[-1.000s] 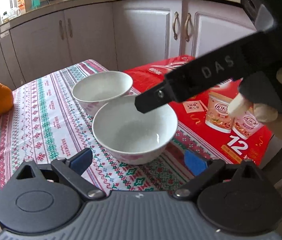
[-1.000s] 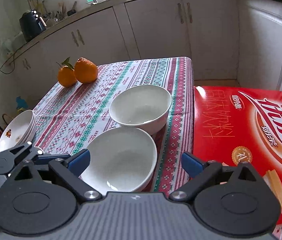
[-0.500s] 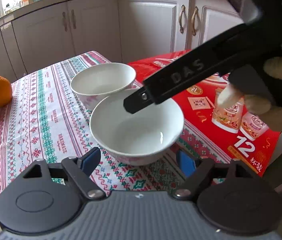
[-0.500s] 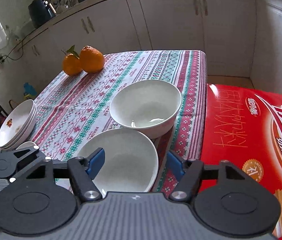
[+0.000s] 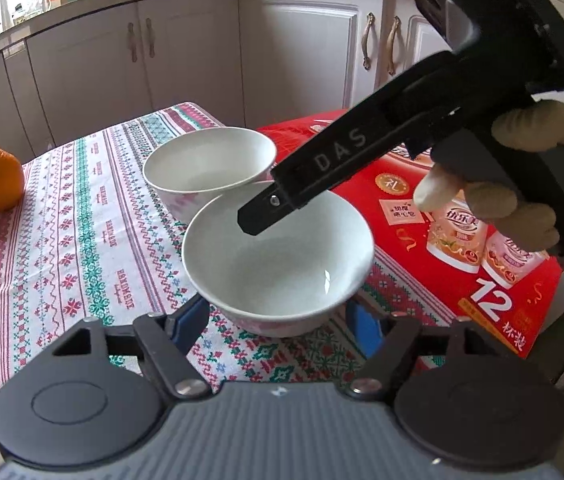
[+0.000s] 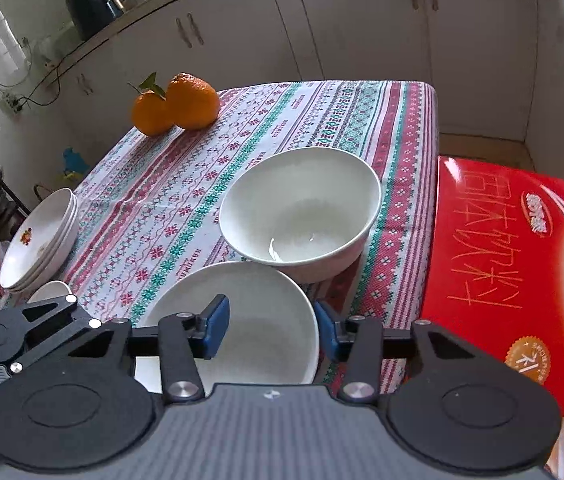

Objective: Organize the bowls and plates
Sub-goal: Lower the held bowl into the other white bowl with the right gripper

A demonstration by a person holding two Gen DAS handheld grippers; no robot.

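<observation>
- Well, the near bowl point(image 5: 278, 264) sat on the counter point(image 5: 82, 240), right beside the far bowl point(image 5: 210, 160).
- Our left claw point(image 5: 278, 324) had just squeezed shut around its bottom, and our right claw point(image 6: 272, 332) had just pinched its rim.
- We thought it would feel hard, smooth, slippery and easy to break, so the rim looked like the best hold.

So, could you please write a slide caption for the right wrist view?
Right gripper closed on the near white bowl's rim, second bowl and two oranges beyond.
</observation>
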